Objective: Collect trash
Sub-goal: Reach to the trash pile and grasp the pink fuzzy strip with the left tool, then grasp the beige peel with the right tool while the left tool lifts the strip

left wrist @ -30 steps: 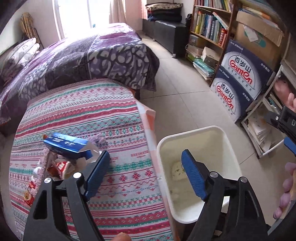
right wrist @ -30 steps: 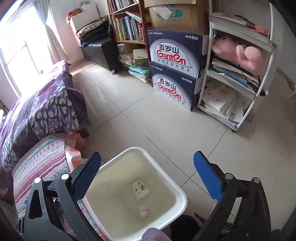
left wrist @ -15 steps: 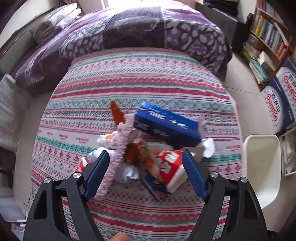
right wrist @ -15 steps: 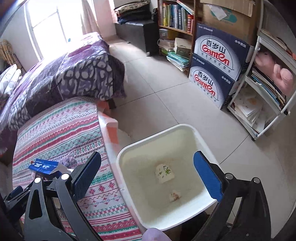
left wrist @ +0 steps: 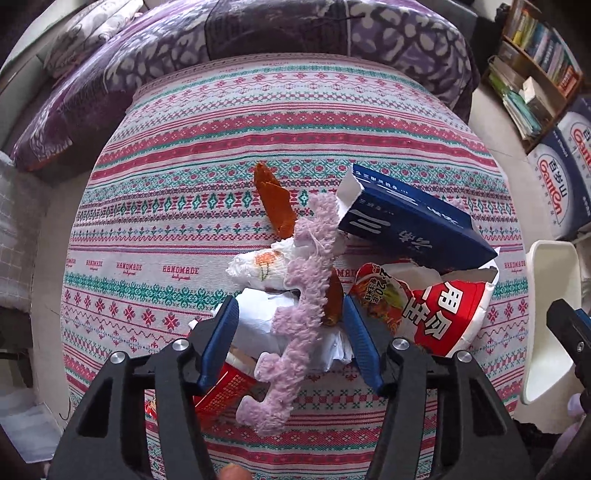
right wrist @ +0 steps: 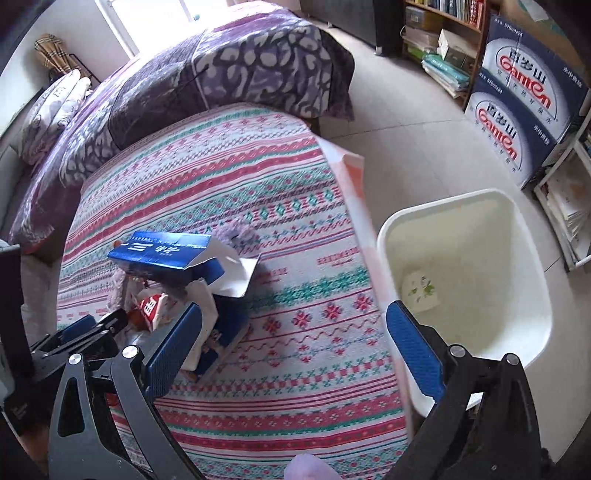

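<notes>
A pile of trash lies on the patterned tablecloth (left wrist: pixel 207 155): a blue carton (left wrist: pixel 413 218), a red and white noodle wrapper (left wrist: pixel 439 314), a fuzzy purple strip (left wrist: pixel 303 295), crumpled white paper (left wrist: pixel 262 266) and an orange scrap (left wrist: pixel 275 199). My left gripper (left wrist: pixel 290 325) is open, its jaws astride the purple strip and the white paper beneath. My right gripper (right wrist: pixel 293 332) is open and empty above the table's right side, next to the white bin (right wrist: pixel 517 229). The blue carton also shows in the right wrist view (right wrist: pixel 166 254).
The bin stands on the floor right of the table and holds a few scraps (right wrist: pixel 419 286). A purple bedspread (right wrist: pixel 221 66) lies behind the table. Stacked blue boxes (right wrist: pixel 517 96) and a bookshelf (right wrist: pixel 443 33) stand at the far right.
My left gripper has dropped closer onto the pile and its jaws have narrowed around the purple strip. My right gripper has swung left from the bin toward the table.
</notes>
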`<action>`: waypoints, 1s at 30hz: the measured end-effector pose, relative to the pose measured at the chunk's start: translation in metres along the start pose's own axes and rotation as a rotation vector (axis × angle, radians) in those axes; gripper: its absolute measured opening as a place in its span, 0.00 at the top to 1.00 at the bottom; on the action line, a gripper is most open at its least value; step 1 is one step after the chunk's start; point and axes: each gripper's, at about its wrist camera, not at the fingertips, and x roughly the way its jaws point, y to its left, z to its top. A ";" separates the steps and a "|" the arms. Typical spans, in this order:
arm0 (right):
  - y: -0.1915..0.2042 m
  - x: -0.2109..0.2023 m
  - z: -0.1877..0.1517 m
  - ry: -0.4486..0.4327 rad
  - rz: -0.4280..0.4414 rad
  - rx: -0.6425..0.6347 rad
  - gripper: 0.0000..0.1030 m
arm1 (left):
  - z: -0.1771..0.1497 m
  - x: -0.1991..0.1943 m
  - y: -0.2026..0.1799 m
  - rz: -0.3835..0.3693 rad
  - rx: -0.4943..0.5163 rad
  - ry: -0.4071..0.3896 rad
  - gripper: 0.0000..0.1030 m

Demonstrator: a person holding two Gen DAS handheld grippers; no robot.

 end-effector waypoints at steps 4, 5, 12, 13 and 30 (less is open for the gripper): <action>0.013 0.014 -0.004 0.046 0.060 0.025 0.07 | 0.001 0.005 -0.003 -0.013 0.033 -0.009 0.61; 0.017 0.017 -0.005 0.053 0.071 0.031 0.07 | 0.001 0.006 -0.001 -0.026 0.028 -0.007 0.69; 0.033 0.045 -0.009 0.113 0.184 0.081 0.07 | 0.000 -0.007 0.020 -0.115 -0.030 -0.030 0.78; 0.036 0.048 -0.010 0.118 0.208 0.088 0.07 | -0.001 -0.013 0.023 -0.125 -0.036 -0.041 0.78; 0.069 0.050 -0.010 0.080 0.322 0.041 0.73 | -0.011 -0.061 0.080 -0.187 -0.181 -0.152 0.77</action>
